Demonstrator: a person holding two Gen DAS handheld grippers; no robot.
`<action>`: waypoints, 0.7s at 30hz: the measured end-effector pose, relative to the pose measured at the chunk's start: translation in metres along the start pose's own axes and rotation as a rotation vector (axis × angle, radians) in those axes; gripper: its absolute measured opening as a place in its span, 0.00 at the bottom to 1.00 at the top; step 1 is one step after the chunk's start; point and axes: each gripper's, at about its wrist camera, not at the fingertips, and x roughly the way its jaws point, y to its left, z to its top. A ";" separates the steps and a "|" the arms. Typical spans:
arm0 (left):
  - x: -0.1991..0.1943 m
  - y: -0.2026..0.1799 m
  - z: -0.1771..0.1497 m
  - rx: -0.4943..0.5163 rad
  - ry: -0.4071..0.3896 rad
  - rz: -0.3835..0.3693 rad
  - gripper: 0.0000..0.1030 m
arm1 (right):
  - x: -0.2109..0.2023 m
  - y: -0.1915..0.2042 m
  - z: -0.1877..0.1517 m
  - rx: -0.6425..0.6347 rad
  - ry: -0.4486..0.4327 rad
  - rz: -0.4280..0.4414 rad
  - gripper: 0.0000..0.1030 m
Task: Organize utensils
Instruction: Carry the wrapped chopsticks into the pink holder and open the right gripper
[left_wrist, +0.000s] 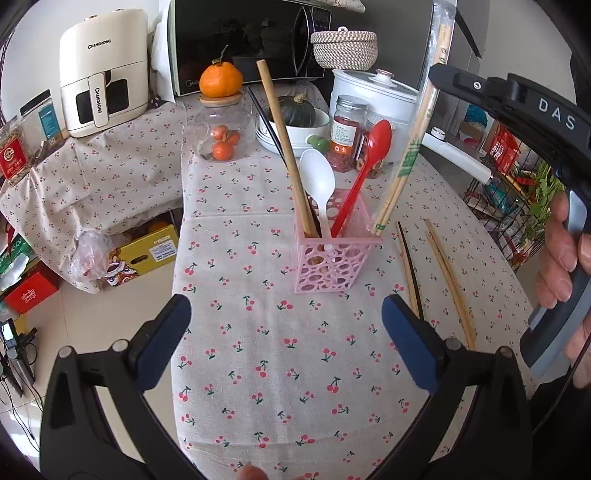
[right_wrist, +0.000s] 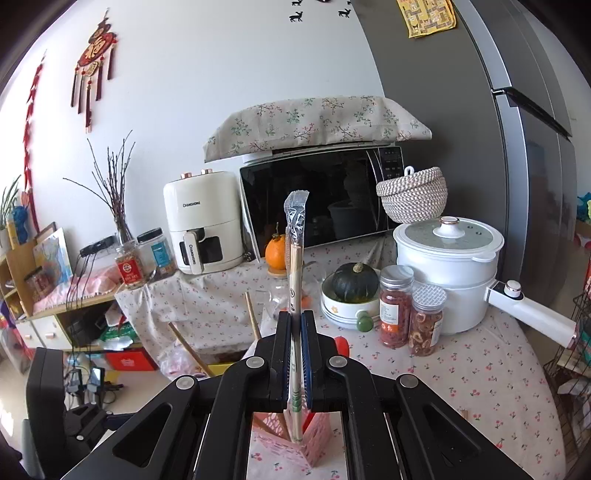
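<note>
A pink perforated utensil holder (left_wrist: 334, 258) stands on the cherry-print tablecloth (left_wrist: 280, 369). It holds a white spoon (left_wrist: 318, 181), a red spoon (left_wrist: 369, 162) and a long wooden stick (left_wrist: 284, 147). My right gripper (right_wrist: 296, 354) is shut on plastic-wrapped chopsticks (right_wrist: 295, 266); their lower tips reach into the holder's right corner (left_wrist: 380, 225). The holder shows below the right gripper (right_wrist: 314, 439). Loose chopsticks (left_wrist: 447, 280) lie on the cloth right of the holder. My left gripper (left_wrist: 286, 332) is open and empty, in front of the holder.
Behind the holder stand a glass jar of oranges (left_wrist: 221, 129), bowls with a squash (left_wrist: 295, 122), spice jars (left_wrist: 347, 133), a white pot (right_wrist: 447, 266), a microwave (right_wrist: 321, 195) and an air fryer (right_wrist: 203, 229). A wire rack (left_wrist: 509, 206) stands right of the table.
</note>
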 end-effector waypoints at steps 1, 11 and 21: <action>0.000 0.000 0.000 0.001 0.002 -0.001 0.99 | 0.001 0.001 -0.001 -0.005 -0.005 -0.002 0.05; 0.003 -0.001 -0.001 -0.012 0.008 -0.001 0.99 | -0.003 0.003 0.008 -0.003 -0.060 0.019 0.05; 0.005 -0.005 -0.002 -0.008 0.019 -0.005 0.99 | 0.012 0.006 -0.005 -0.023 -0.020 0.023 0.05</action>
